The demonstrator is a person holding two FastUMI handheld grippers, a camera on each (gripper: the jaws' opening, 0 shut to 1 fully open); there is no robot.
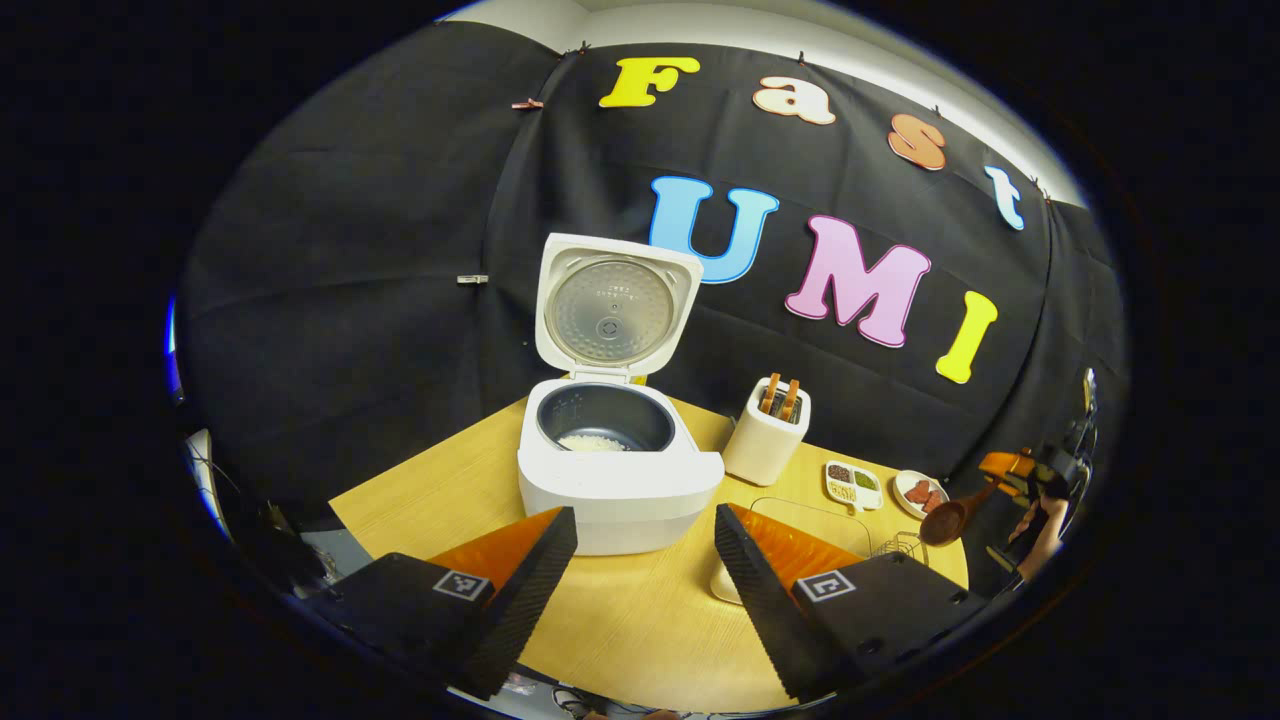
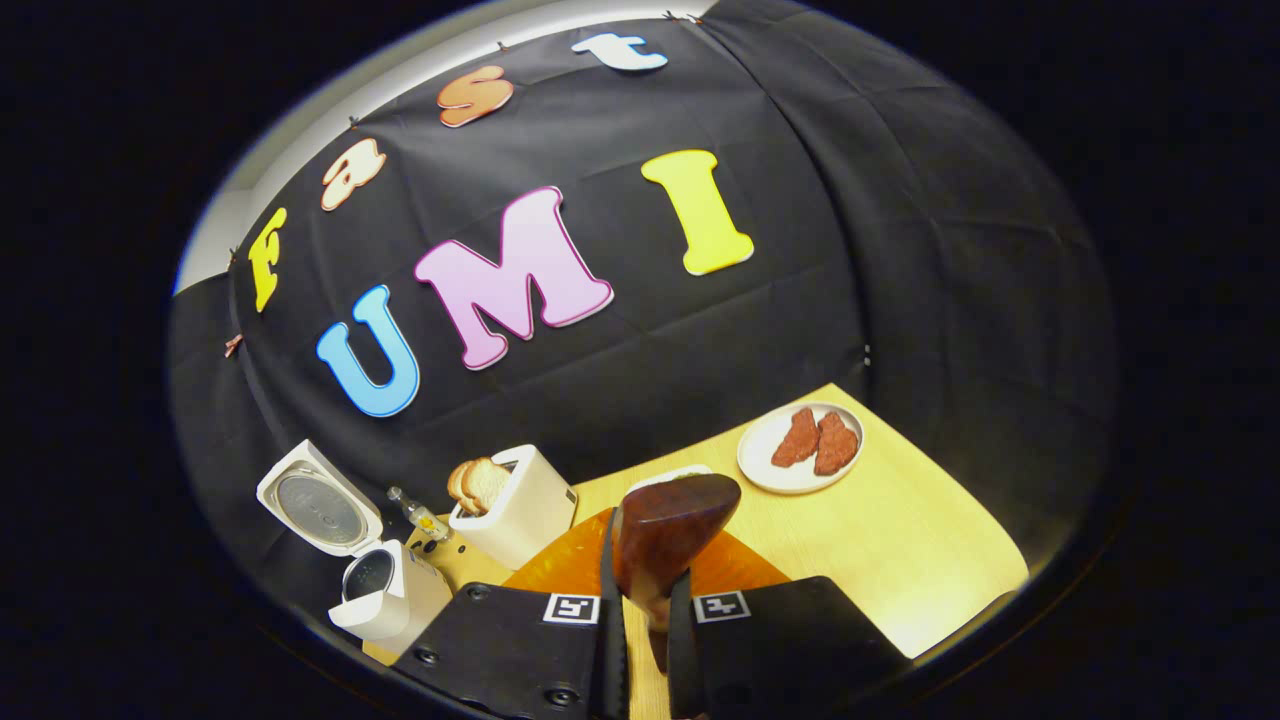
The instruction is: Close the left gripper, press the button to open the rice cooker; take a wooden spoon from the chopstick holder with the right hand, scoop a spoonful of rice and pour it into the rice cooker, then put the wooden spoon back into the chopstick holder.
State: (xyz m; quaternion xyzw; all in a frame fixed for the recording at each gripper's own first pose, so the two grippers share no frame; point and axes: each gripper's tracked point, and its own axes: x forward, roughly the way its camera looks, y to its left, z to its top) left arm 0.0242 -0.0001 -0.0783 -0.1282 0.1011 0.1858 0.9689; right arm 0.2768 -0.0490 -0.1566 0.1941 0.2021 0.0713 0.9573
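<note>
The left tool (image 1: 645, 560) hangs over the near edge of the counter (image 1: 640, 620) with its fingers spread wide apart and nothing between them, aimed at the rice cooker (image 1: 620, 480). The right tool (image 2: 645, 640) has its fingers drawn close together and clamped on the handle of the wooden spoon (image 2: 672, 535), whose bowl rises just ahead of them; in the left gripper view that tool (image 1: 1015, 470) sits far off at the right, held by a hand (image 1: 1045, 525), with the spoon's bowl out over the counter's right end. The cooker stands on the counter with its lid (image 1: 615, 305) swung upright and a small patch of white rice (image 1: 592, 442) lying in the dark inner pot. Just right of it stands a white toaster (image 1: 767, 430) with bread slices poking out. Farther right lie a small divided dish (image 1: 853, 484) and a white plate (image 2: 800, 447) carrying two reddish-brown pieces, possibly meat. A faint wire-like item (image 1: 900, 545) shows near the right finger; I cannot tell what it is.
</note>
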